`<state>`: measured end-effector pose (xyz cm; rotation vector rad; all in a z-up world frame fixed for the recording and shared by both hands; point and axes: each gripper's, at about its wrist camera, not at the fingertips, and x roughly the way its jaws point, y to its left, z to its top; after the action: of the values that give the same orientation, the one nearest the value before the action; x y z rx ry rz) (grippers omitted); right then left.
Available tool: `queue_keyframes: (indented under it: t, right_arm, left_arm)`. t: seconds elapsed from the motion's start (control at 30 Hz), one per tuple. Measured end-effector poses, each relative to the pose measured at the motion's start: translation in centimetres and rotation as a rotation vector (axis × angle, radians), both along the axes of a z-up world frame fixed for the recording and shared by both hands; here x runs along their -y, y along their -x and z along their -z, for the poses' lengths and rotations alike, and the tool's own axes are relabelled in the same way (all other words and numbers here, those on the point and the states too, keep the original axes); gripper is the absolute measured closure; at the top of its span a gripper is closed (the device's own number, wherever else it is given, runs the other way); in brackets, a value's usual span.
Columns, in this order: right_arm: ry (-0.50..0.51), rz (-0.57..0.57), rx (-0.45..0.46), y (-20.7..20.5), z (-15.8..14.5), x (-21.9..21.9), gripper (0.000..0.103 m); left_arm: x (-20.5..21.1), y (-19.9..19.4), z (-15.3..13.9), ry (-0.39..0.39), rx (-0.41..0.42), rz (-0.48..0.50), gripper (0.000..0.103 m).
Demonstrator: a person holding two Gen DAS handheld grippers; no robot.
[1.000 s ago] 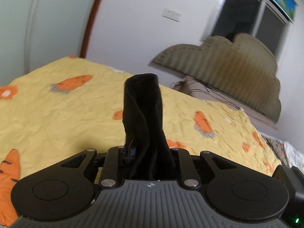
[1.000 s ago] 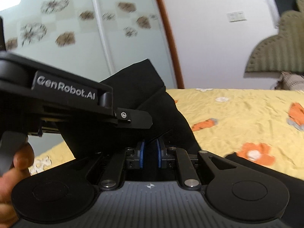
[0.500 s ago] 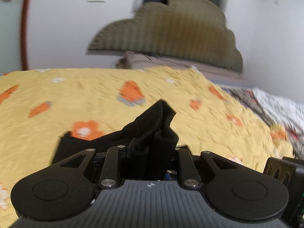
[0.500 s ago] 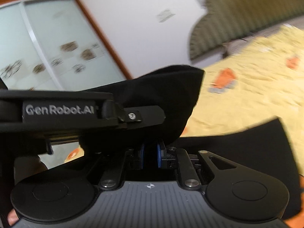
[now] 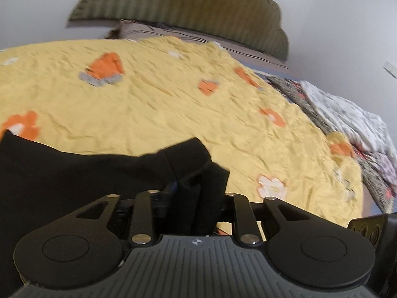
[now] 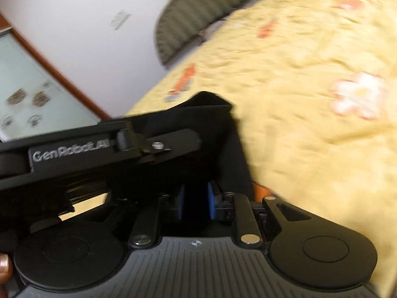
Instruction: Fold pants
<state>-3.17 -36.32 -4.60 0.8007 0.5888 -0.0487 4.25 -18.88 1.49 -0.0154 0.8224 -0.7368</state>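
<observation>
Reading left to right: "GenRobot.AI" is lettered in white on the left gripper [image 6: 173, 146] body, seen side-on in the right wrist view. No other writing can be made out; the wall plate [image 6: 120, 19] is blurred. A fingertip [image 6: 5, 269] is cut off at the lower left edge. Black pants [image 5: 74, 173] are spread over the yellow carrot-print bedspread [image 5: 173, 114], their left part cropped by the frame. A bunched fold [image 5: 198, 188] is still between the left gripper's [image 5: 196, 193] opening jaws; pad contact is hidden by cloth. The right gripper [image 6: 196, 203] is opening too, blue pads [image 6: 212, 198] slightly apart with dark pants fabric between; whether it is pressed cannot be told.
</observation>
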Motion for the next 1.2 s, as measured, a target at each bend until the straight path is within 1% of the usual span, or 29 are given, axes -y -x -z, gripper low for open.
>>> queue_keyframes:
  t: [0.07, 0.1, 0.13, 0.17, 0.2, 0.23, 0.27, 0.3, 0.33, 0.4, 0.43, 0.47, 0.5, 0.53, 0.57, 0.63, 0.67, 0.7, 0.73, 0.77, 0.8, 0.87, 0.93, 1.0, 1.03, 1.07, 1.1, 1.17, 1.2]
  right_arm:
    - [0.006, 0.043, -0.011, 1.9, 0.0, 1.2, 0.083]
    - [0.022, 0.072, -0.02, 2.7, -0.5, 1.6, 0.081]
    - [0.056, 0.113, -0.033, 3.4, -1.3, 1.9, 0.079]
    - [0.093, 0.148, -0.038, 4.1, -1.9, 2.4, 0.076]
    - [0.126, 0.169, -0.033, 4.4, -2.7, 2.8, 0.068]
    - [0.148, 0.163, -0.016, 4.2, -3.7, 3.2, 0.059]
    - [0.158, 0.136, 0.004, 3.9, -4.3, 3.5, 0.034]
    - [0.164, 0.109, 0.026, 3.1, -4.9, 3.7, 0.026]
    - [0.17, 0.084, 0.045, 2.2, -5.4, 3.8, 0.026]
    - [0.17, 0.007, 0.063, -0.5, -6.0, 3.4, 0.026]
    - [0.164, -0.024, 0.059, -2.0, -6.1, 3.3, 0.026]
    - [0.161, -0.047, 0.041, -3.3, -5.9, 3.3, 0.026]
    - [0.153, -0.076, 0.017, -4.6, -5.4, 3.3, 0.027]
    - [0.136, -0.09, -0.016, -5.8, -4.7, 3.4, 0.027]
    - [0.12, -0.11, -0.039, -6.6, -4.2, 3.2, 0.031]
    - [0.085, -0.153, -0.062, -7.7, -3.0, 3.3, 0.048]
    - [0.065, -0.153, -0.082, -7.9, -2.4, 3.4, 0.068]
    - [0.045, -0.16, -0.091, -8.3, -2.0, 3.5, 0.075]
    - [0.04, -0.166, -0.081, -8.3, -1.7, 3.7, 0.08]
    - [0.048, -0.164, -0.081, -8.3, -1.7, 3.8, 0.087]
    - [0.072, -0.156, -0.081, -8.4, -1.9, 3.7, 0.088]
    - [0.151, -0.145, -0.047, -8.5, -2.8, 3.1, 0.089]
    - [0.278, -0.145, -0.014, -8.4, -4.1, 2.1, 0.089]
    - [0.343, -0.154, -0.04, -8.8, -3.8, 1.8, 0.088]
    - [0.351, -0.17, -0.073, -9.4, -3.0, 1.9, 0.087]
    - [0.35, -0.174, -0.109, -9.8, -2.2, 2.1, 0.082]
    - [0.332, -0.162, -0.119, -9.8, -1.9, 2.5, 0.08]
    - [0.298, -0.133, -0.113, -9.0, -2.6, 3.0, 0.075]
    - [0.319, -0.095, -0.106, -8.3, -3.3, 3.1, 0.074]
  left_arm:
    - [-0.2, 0.0, 0.1, 0.003, -0.038, 0.035, 0.063]
    - [-0.6, -0.1, 0.0, 0.013, -0.073, 0.062, 0.057]
    - [-1.2, -0.3, -0.2, 0.041, -0.112, 0.093, 0.048]
    - [-2.0, -0.5, -0.5, 0.071, -0.146, 0.109, 0.043]
    - [-2.9, -0.8, -0.9, 0.09, -0.157, 0.104, 0.036]
    - [-4.0, -1.2, -1.5, 0.09, -0.143, 0.078, 0.034]
    - [-5.0, -1.6, -2.3, 0.085, -0.114, 0.04, 0.033]
    - [-6.1, -2.1, -3.0, 0.072, -0.074, -0.006, 0.03]
    - [-7.0, -2.8, -3.6, 0.041, -0.032, -0.05, 0.024]
    - [-8.3, -4.2, -4.4, -0.058, 0.059, -0.135, 0.02]
    - [-8.8, -4.9, -4.4, -0.107, 0.097, -0.174, 0.018]
    - [-9.0, -5.8, -4.2, -0.171, 0.126, -0.193, 0.018]
    - [-9.1, -6.7, -3.8, -0.232, 0.144, -0.193, 0.018]
    - [-9.2, -7.4, -3.3, -0.277, 0.149, -0.193, 0.018]
    - [-9.4, -8.0, -2.7, -0.302, 0.144, -0.184, 0.018]
    - [-9.6, -8.6, -1.8, -0.315, 0.137, -0.153, 0.018]
    - [-9.5, -8.9, -1.4, -0.319, 0.13, -0.144, 0.018]
    - [-9.4, -9.2, -0.9, -0.322, 0.121, -0.133, 0.018]
    - [-9.3, -9.4, -0.4, -0.323, 0.117, -0.129, 0.018]
    - [-9.2, -9.7, 0.1, -0.327, 0.116, -0.134, 0.018]
    - [-9.2, -9.8, 0.4, -0.334, 0.121, -0.148, 0.018]
    - [-9.3, -10.0, 0.9, -0.339, 0.138, -0.186, 0.019]
    - [-9.6, -10.4, 1.1, -0.337, 0.145, -0.213, 0.018]
    - [-9.5, -11.0, 1.5, -0.35, 0.128, -0.216, 0.017]
    - [-9.4, -11.3, 1.8, -0.36, 0.122, -0.211, 0.016]
    - [-9.3, -11.5, 2.2, -0.374, 0.123, -0.205, 0.015]
    - [-9.2, -11.8, 2.7, -0.393, 0.129, -0.205, 0.014]
    - [-9.5, -12.1, 2.9, -0.396, 0.136, -0.229, 0.014]
    - [-9.7, -12.2, 2.9, -0.389, 0.136, -0.242, 0.014]
